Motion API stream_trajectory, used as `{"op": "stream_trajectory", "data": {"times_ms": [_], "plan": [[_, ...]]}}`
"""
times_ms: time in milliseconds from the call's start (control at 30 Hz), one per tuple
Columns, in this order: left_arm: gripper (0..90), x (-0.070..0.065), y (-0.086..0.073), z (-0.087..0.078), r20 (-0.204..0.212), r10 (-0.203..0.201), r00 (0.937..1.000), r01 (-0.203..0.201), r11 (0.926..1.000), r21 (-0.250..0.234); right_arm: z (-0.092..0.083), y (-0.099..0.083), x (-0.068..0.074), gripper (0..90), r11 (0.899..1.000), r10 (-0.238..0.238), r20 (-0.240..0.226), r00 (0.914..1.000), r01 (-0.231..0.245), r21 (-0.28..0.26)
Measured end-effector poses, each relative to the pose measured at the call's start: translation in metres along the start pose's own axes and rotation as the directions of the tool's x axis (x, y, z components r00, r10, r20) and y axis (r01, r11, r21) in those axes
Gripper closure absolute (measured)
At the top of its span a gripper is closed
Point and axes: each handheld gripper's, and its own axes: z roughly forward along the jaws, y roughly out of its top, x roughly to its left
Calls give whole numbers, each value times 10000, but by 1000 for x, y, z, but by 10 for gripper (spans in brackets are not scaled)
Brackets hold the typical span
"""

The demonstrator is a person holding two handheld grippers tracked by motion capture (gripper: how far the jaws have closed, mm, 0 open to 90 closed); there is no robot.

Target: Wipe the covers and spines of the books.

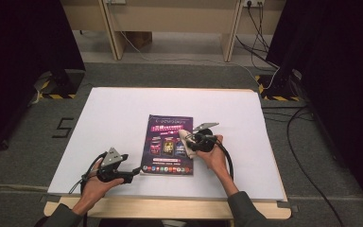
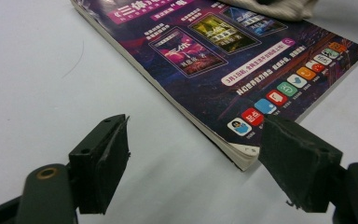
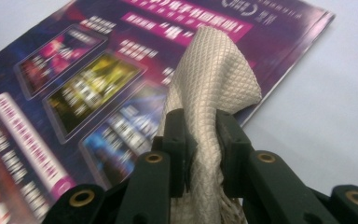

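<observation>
two grippers work at the white table (image 1: 123,109): the right gripper (image 3: 200,140) is clamped on a folded beige cloth (image 3: 214,74), which hangs over the right half of the purple magazine (image 1: 170,144). the magazine lies flat mid-table, its long axis running away from the person. the cloth seems to touch the cover, though blur makes that hard to confirm. the left gripper (image 2: 191,158) waits with jaws apart and nothing between them, just beside the magazine's near left corner. being over the cover, the right hand is the one placed to wipe leftward across it.
</observation>
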Motion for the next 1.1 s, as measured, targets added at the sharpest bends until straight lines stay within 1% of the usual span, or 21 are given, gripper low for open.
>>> {"op": "stream_trajectory", "data": {"times_ms": [33,100,133,233,367,467,533,600,700,767,867,933,1000,1067,1100], "plan": [[236,-1,0,1,26,10,10000,-10,10000,1,3,3,-2,767,10000,80,61,9999,-80,7],[236,-2,0,1,58,47,10000,-47,10000,29,7,8,-7,766,10000,88,84,9999,-89,18],[236,-2,0,1,69,60,10000,-60,10000,31,9,11,-9,766,9996,291,83,9995,-291,33],[237,-2,0,2,95,87,9999,-88,10000,38,14,18,-16,767,9992,410,175,9990,-411,17],[239,-1,0,2,90,41,10000,-41,10000,36,22,27,-28,768,9970,770,362,9964,-765,-151],[238,-1,0,2,78,43,10000,-44,10000,57,28,34,-36,769,9937,1106,563,9923,-1094,-235],[239,-1,0,2,99,42,9999,-42,10000,38,32,39,-43,769,9900,1393,727,9876,-1373,-314],[239,-1,0,2,104,70,9999,-71,10000,62,35,44,-48,768,9886,1499,922,9844,-1477,-304],[239,-2,0,2,120,75,9999,-76,10000,46,40,50,-53,768,9830,1830,1148,9764,-1797,-389],[239,-2,0,1,124,71,9999,-72,10000,53,42,54,-56,768,9824,1864,1336,9733,-1827,-389],[239,-2,0,1,122,81,9999,-81,10000,35,44,57,-57,770,9806,1957,1465,9696,-1921,-384],[239,-2,0,1,130,103,9999,-104,9999,50,44,57,-56,775,9836,1804,1509,9720,-1773,-341],[239,-2,0,1,125,93,9999,-93,9999,58,44,55,-54,778,9837,1791,1515,9721,-1749,-408],[239,-2,0,2,135,94,9999,-94,9999,65,43,52,-51,777,9835,1797,1228,9760,-1757,-425],[239,-2,0,2,134,106,9999,-107,9999,95,42,50,-49,777,9841,1762,1000,9793,-1731,-388]]}}
